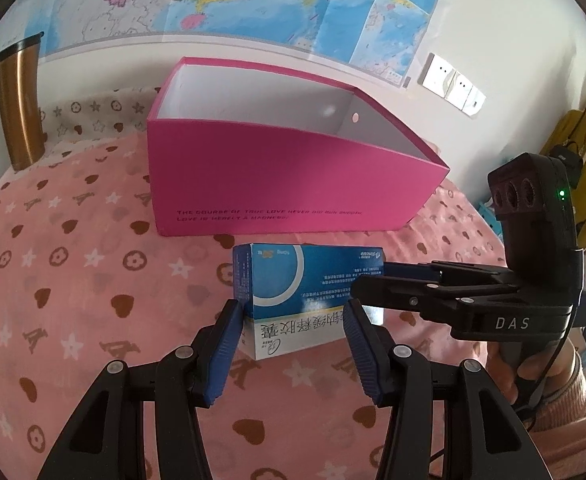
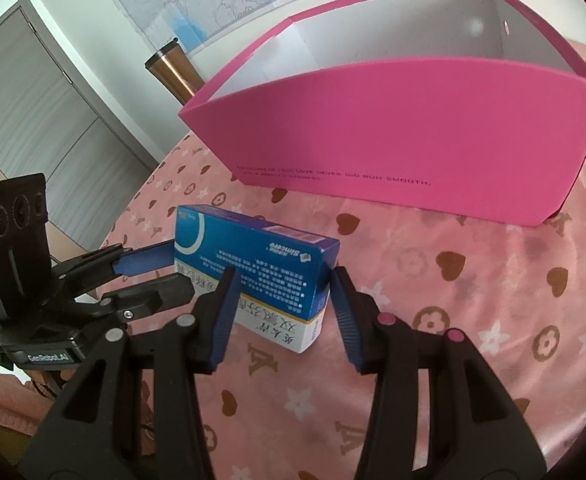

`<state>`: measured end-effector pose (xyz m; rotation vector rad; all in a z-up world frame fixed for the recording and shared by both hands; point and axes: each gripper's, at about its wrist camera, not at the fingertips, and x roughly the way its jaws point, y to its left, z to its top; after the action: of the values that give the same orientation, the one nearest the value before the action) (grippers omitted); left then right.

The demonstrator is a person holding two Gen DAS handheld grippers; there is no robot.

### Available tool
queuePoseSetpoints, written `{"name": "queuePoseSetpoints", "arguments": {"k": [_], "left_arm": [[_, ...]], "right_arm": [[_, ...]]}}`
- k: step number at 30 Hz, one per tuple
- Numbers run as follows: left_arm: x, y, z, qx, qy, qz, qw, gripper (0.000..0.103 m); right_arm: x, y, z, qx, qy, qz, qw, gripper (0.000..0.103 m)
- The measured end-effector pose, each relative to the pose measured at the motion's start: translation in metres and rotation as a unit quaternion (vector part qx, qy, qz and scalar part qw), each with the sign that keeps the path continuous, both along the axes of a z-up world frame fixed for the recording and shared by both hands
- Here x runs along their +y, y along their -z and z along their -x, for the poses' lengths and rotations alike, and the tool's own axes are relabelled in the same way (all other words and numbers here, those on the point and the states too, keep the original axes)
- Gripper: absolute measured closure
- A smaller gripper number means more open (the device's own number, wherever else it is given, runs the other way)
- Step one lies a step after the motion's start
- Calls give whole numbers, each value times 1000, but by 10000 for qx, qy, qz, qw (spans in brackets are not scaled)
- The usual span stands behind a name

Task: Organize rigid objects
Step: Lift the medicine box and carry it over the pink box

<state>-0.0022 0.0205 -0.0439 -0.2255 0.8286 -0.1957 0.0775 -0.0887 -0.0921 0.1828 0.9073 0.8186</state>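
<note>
A blue and white medicine box [image 1: 293, 296] lies on the pink tablecloth in front of an open, empty pink box [image 1: 277, 184]. My left gripper [image 1: 293, 312] is open, its blue pads around the near end of the medicine box, left pad touching its corner. In the right wrist view the medicine box [image 2: 253, 268] sits between the open fingers of my right gripper [image 2: 283, 276], which straddle its other end. The pink box [image 2: 413, 128] stands behind it. Each gripper shows in the other's view: the right one [image 1: 377, 280], the left one [image 2: 165, 268].
A bronze travel mug [image 1: 15, 108] stands at the back left by the wall [image 2: 173, 68]. A map hangs on the wall. The tablecloth [image 1: 73, 280] covers a round table whose edge curves away on the left [image 2: 133, 208].
</note>
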Motion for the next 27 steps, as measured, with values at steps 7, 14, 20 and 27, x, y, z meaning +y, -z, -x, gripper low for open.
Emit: {"name": "queuePoseSetpoints", "arguments": {"k": [7, 14, 20, 27], "left_arm": [[0, -2, 0, -27, 15, 5, 10000, 51], [-2, -3, 0, -51, 45, 13, 10000, 51], [-3, -5, 0, -79, 50, 6, 10000, 51], [-2, -10, -1, -143, 53, -1, 9999, 51]], "right_arm": [[0, -3, 1, -59, 3, 14, 10000, 54], [-2, -7, 2, -130, 27, 29, 9999, 54], [-2, -10, 2, -178, 30, 39, 9998, 54], [-3, -13, 4, -249, 23, 39, 9997, 54]]}}
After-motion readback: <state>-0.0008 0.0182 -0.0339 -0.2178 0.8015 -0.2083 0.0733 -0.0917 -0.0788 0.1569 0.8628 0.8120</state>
